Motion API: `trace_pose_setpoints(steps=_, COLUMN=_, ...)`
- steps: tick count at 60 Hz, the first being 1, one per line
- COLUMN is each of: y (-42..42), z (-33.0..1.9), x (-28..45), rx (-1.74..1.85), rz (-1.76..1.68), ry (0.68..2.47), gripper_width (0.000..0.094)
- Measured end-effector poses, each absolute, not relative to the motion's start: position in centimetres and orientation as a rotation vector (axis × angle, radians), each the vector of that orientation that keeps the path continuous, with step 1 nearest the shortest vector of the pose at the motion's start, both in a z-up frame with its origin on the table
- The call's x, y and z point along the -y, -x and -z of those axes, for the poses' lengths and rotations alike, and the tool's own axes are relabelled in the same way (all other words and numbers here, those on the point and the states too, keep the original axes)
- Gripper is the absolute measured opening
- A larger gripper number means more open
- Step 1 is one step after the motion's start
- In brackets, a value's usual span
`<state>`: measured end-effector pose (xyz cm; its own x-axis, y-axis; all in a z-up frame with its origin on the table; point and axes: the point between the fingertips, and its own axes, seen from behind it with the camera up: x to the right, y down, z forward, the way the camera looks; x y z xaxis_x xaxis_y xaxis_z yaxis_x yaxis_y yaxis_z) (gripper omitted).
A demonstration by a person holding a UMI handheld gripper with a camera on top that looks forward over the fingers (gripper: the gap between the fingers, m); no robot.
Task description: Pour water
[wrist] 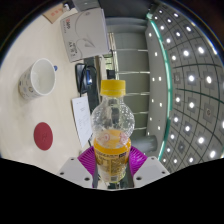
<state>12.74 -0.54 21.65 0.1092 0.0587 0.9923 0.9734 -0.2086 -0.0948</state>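
A pale table [30, 45] stretches ahead and to the left of the tongs. Far left on it stands a white mug [39, 78], with a round red coaster [43, 134] nearer in. Papers [82, 35] and a white sheet [84, 118] lie further in, beside a dark object [87, 75] I cannot identify. To the right curves a wall of lit dots [190, 80]. The bottle [113, 135] is clear plastic with a yellow cap [113, 88] and yellow label, upright. It sits between the 2 purple pads [91, 158], which press its sides: the tongs [112, 165] are clenched on it, pointing forward over the table.
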Motion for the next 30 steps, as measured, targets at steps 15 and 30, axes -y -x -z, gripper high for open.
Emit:
trace_pose_setpoints(steps=15, y=-7.4, z=-18.3, x=-2.7, rx=1.436, rz=1.612, ry=1.155, gripper_width=0.0404)
trace_pose_setpoints(steps=30, y=-7.3, z=-17.8, x=-2.7, rx=1.467, rz=1.607, ry=1.171, gripper_width=0.0405)
